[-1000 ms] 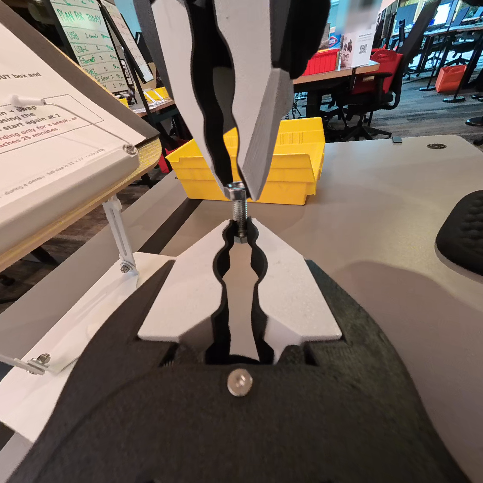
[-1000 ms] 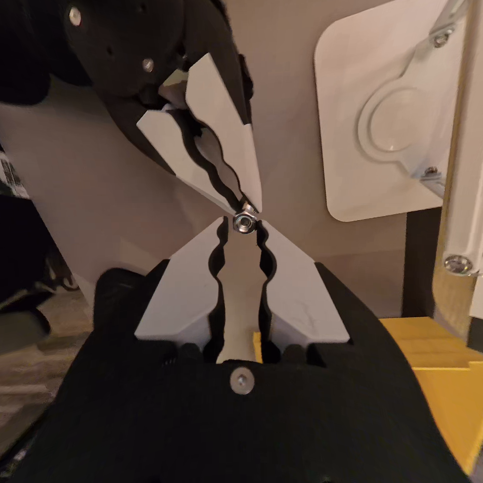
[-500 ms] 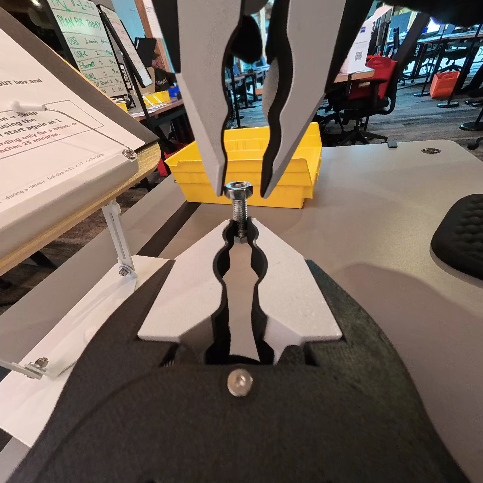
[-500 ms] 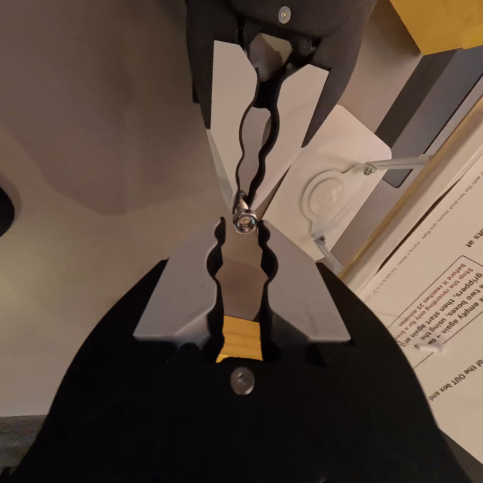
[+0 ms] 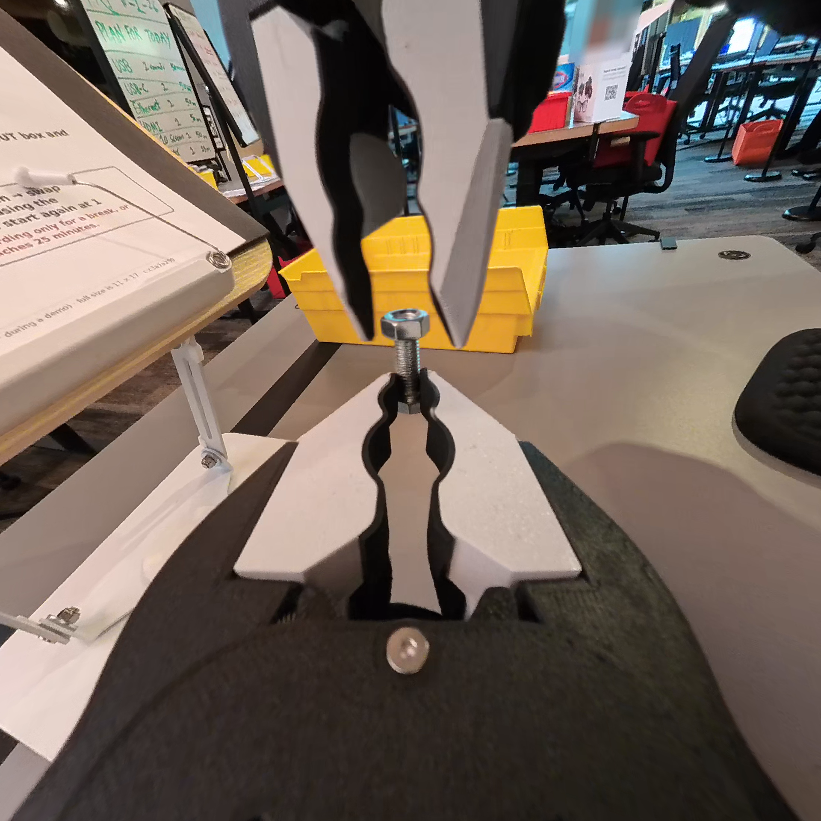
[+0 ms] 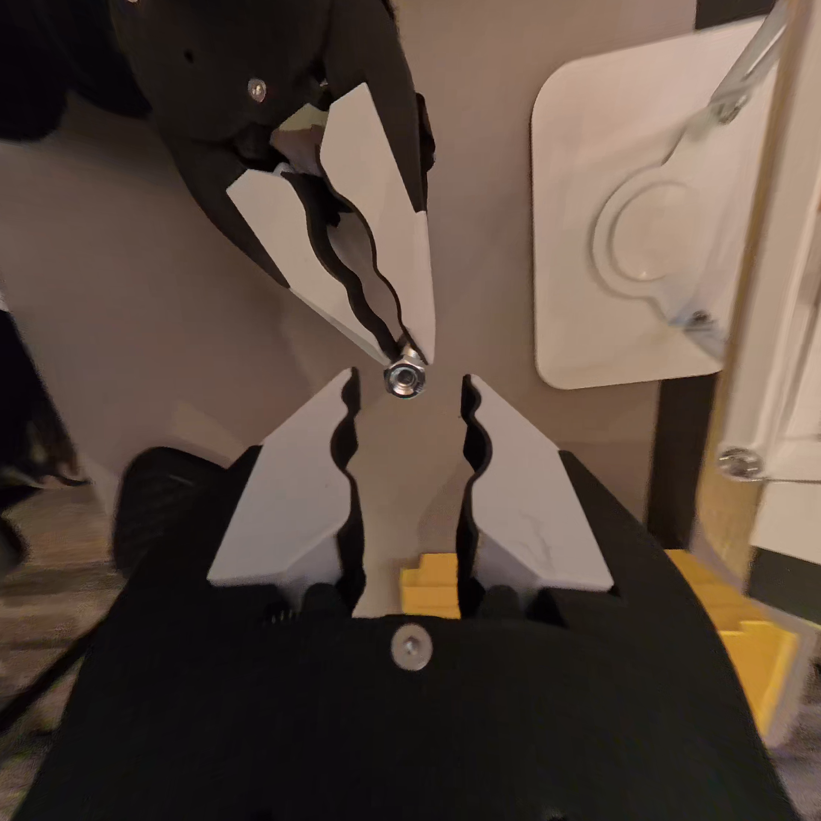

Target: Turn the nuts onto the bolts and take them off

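In the left wrist view, the left gripper [image 5: 406,391] is clamped on the lower end of the bolt [image 5: 406,368], holding it upright above the grey table [image 5: 644,364], with the nut [image 5: 404,326] sitting at the top of the thread. The right gripper [image 5: 411,340] comes down from above with its jaws spread, one tip on each side of the nut and neither touching it. A yellow bin [image 5: 502,293] stands behind, and a slanted document stand [image 5: 111,249] is at the left. In the right wrist view, the right gripper [image 6: 406,380] looks straight down onto the nut [image 6: 404,378], which lies nearer its left finger [image 6: 311,448] than its right, so it is released and holds nothing. The left gripper [image 6: 411,351] is seen beyond, pinching the bolt [image 6: 411,354]; this view is blurred, so how many threads the nut has engaged is hard to judge. The risk is that the off-centre jaws close unevenly, pushing the nut sideways and tilting the bolt in the left grip, or slipping off a corner of the hexagon. Compared with half a second ago, the right gripper has opened wider and rotated about the bolt's axis, which looks like a regrasp between turns.
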